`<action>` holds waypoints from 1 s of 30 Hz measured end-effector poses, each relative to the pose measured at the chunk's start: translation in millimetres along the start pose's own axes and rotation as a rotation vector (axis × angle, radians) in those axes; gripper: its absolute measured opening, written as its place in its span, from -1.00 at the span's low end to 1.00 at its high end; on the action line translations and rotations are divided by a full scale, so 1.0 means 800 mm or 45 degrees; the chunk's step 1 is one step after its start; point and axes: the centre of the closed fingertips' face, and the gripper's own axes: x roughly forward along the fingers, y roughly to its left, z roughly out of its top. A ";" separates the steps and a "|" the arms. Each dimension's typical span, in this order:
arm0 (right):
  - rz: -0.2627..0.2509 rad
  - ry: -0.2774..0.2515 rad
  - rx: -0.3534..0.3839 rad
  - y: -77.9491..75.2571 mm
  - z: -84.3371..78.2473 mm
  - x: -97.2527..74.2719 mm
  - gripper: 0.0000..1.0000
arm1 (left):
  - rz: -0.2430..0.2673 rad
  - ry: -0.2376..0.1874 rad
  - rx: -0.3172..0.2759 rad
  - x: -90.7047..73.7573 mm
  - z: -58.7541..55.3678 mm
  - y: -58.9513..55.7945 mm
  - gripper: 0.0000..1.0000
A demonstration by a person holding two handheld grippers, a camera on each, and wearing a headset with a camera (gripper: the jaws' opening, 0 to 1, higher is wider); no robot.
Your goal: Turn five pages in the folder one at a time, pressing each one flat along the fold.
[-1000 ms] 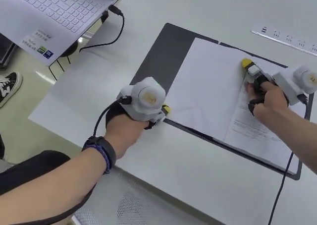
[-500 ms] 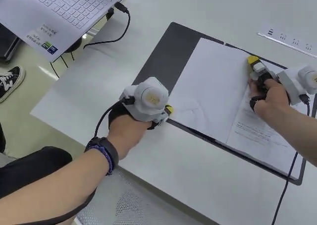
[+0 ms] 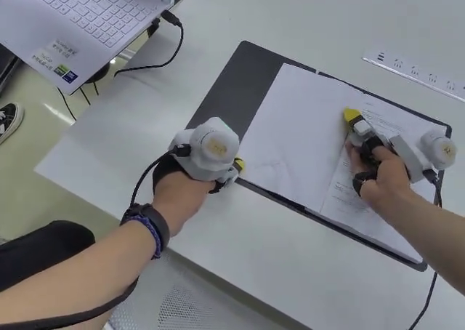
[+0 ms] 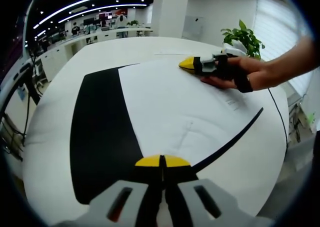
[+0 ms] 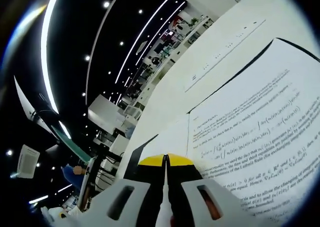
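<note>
On desk (image 3: 305, 17), centre: folder (image 3: 232, 90) open flat, blank page (image 3: 298, 141) left, printed page (image 3: 338, 199) right.
Left gripper (image 3: 236, 166): fingers pressed together, at folder's near edge.
Right gripper (image 3: 352, 116): fingers pressed together, tip on paper beside fold.
Desk corner: laptop (image 3: 80, 17).

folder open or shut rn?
Open: the folder lies spread flat, blank sheet one side of the fold, printed page by the right gripper.

head view steeply down, both gripper views low over shared folder (image 3: 232, 90)
</note>
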 end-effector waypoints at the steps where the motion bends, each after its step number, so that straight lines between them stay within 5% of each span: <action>1: 0.005 0.004 0.009 0.001 -0.004 -0.006 -1.00 | 0.001 -0.001 0.000 0.000 0.000 0.000 -1.00; 13: 0.008 0.045 0.000 0.012 -0.037 -0.047 -1.00 | 0.000 -0.002 -0.003 0.000 0.000 0.000 -1.00; 22: 0.015 0.086 -0.016 0.059 -0.072 -0.088 -1.00 | -0.004 -0.001 -0.001 -0.001 0.001 -0.002 -1.00; 30: 0.023 0.125 -0.013 0.051 -0.081 -0.100 -1.00 | -0.007 0.001 0.013 -0.001 0.001 -0.002 -1.00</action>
